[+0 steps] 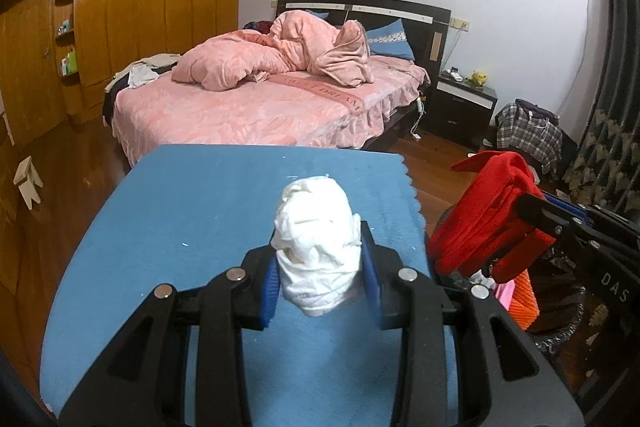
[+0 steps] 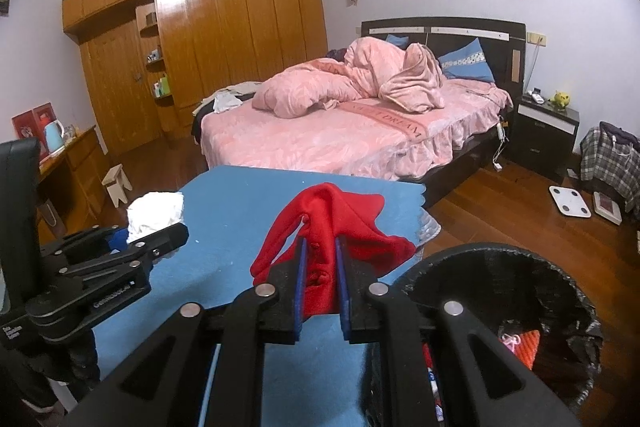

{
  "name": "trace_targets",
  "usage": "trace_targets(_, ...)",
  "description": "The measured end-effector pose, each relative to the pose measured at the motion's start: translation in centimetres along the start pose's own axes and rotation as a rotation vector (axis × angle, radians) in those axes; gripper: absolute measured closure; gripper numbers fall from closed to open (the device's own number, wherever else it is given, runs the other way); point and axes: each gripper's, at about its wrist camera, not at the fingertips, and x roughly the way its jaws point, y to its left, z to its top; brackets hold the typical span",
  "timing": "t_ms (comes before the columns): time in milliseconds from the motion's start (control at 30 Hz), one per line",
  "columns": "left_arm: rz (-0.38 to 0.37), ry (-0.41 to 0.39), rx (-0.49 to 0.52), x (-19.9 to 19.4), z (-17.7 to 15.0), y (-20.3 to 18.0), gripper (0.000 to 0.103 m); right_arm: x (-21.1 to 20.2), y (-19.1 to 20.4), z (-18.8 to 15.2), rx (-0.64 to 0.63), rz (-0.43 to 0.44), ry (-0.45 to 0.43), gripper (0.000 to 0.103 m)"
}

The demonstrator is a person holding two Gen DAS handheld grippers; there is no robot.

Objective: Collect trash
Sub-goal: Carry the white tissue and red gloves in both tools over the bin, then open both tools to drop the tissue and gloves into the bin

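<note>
My left gripper (image 1: 320, 267) is shut on a crumpled white paper wad (image 1: 316, 243) and holds it over the blue table mat (image 1: 180, 211). The wad also shows at the left of the right wrist view (image 2: 154, 213), held in the left gripper (image 2: 160, 231). My right gripper (image 2: 320, 259) is shut on a red cloth (image 2: 332, 219) near the mat's right edge (image 2: 240, 211). In the left wrist view the red cloth (image 1: 488, 211) hangs from the right gripper (image 1: 516, 223) beside the table. A black-lined trash bin (image 2: 520, 267) stands just right of the right gripper, with red and pink items inside.
A bed with pink bedding (image 2: 340, 135) lies beyond the table. A wooden wardrobe (image 2: 224, 19) fills the far left wall. A small stool (image 2: 117, 183), a desk with a kettle (image 2: 54, 135), a nightstand (image 2: 546, 131), a scale (image 2: 570, 201) and a plaid bag (image 2: 612, 159) stand around on the wood floor.
</note>
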Motion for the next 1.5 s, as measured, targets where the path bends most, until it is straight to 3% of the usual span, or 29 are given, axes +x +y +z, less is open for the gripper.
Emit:
trace_targets(667,-0.077,-0.039,0.066,-2.7,-0.6,-6.6,0.069,-5.7,-3.8,-1.0,0.044,-0.087,-0.064,0.089)
trace_targets(1500,-0.302,0.02,0.204,5.2,-1.0,-18.7,0.069,-6.8,-15.5,-4.0,0.163,-0.296,-0.005,0.089)
